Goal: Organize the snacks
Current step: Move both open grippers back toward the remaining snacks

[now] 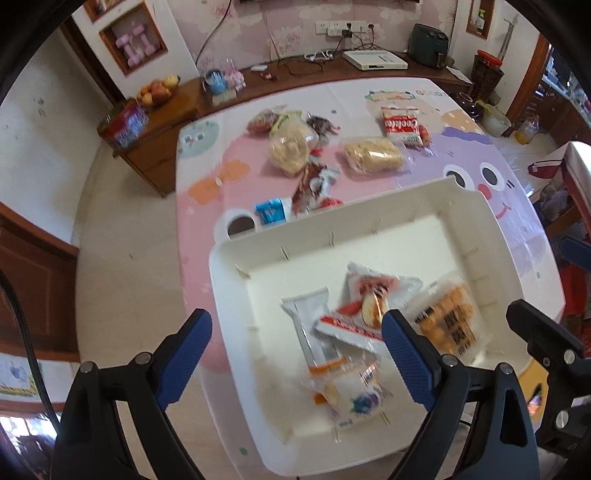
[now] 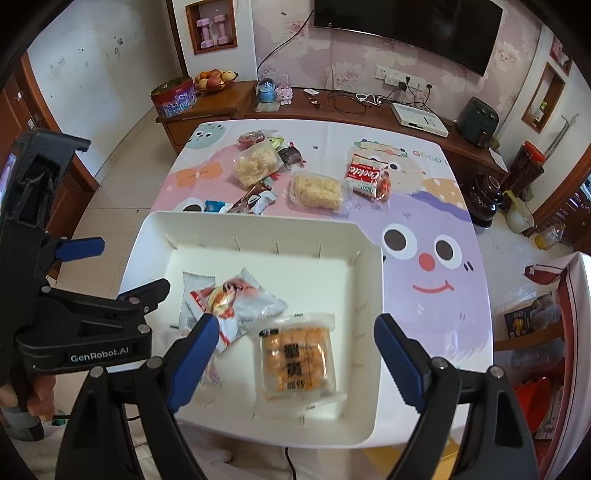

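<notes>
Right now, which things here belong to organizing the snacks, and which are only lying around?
For the job: white tray; orange snack pack and red-white packet in it; loose rice-cracker bag, cookie pack on the table.

Lying about: fruit bowl, round tin, pink dumbbells, television.

tray: plain white plastic bin (image 2: pixel 369 332)
packet: clear orange snack wrapper (image 2: pixel 297 360), black print
tablecloth: pink-and-purple cartoon-face cover (image 2: pixel 436 266)
</notes>
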`<state>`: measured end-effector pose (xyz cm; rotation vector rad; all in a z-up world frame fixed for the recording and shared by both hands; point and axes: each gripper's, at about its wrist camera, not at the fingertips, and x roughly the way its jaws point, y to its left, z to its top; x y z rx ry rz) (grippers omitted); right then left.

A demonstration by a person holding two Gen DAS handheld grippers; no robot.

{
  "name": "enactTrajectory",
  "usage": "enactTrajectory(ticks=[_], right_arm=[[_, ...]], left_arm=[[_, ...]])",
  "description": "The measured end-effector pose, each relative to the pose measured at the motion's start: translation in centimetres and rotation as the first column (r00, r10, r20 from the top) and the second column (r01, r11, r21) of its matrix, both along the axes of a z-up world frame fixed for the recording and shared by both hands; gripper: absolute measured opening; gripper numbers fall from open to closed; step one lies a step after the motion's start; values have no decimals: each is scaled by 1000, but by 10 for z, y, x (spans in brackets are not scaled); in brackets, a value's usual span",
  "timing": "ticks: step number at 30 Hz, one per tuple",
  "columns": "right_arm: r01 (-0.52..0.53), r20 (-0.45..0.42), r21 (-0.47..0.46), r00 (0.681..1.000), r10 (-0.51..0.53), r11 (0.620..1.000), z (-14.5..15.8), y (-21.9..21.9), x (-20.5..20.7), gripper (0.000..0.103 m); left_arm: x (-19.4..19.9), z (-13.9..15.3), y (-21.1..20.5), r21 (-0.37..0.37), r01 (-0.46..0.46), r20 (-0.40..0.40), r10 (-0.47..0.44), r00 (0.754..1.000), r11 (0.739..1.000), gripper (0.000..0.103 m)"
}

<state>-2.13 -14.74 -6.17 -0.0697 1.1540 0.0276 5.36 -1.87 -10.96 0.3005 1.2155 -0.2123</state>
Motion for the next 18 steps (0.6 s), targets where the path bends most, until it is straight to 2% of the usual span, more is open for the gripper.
enactTrajectory(ticks=[3,6,13,18], right_arm=[[-13,-1,8,1000,13,1000,-2,-4,11,82],[-17,-5,33,1000,17,999,-3,-10,23,80],[13,-18,108,1000,-11,994,-5,-34,62,80],[38,4,106,999,-39,994,-3,-57,102,80]], left_arm=[[7,8,-8,45,26,66,-29,997,999,92],[16,13,-12,59,33,101,-39,994,998,93],[71,13,-2,-25,-63,50,65,997,998,93],[120,3,-5,-12,-46,16,46,999,999,93]])
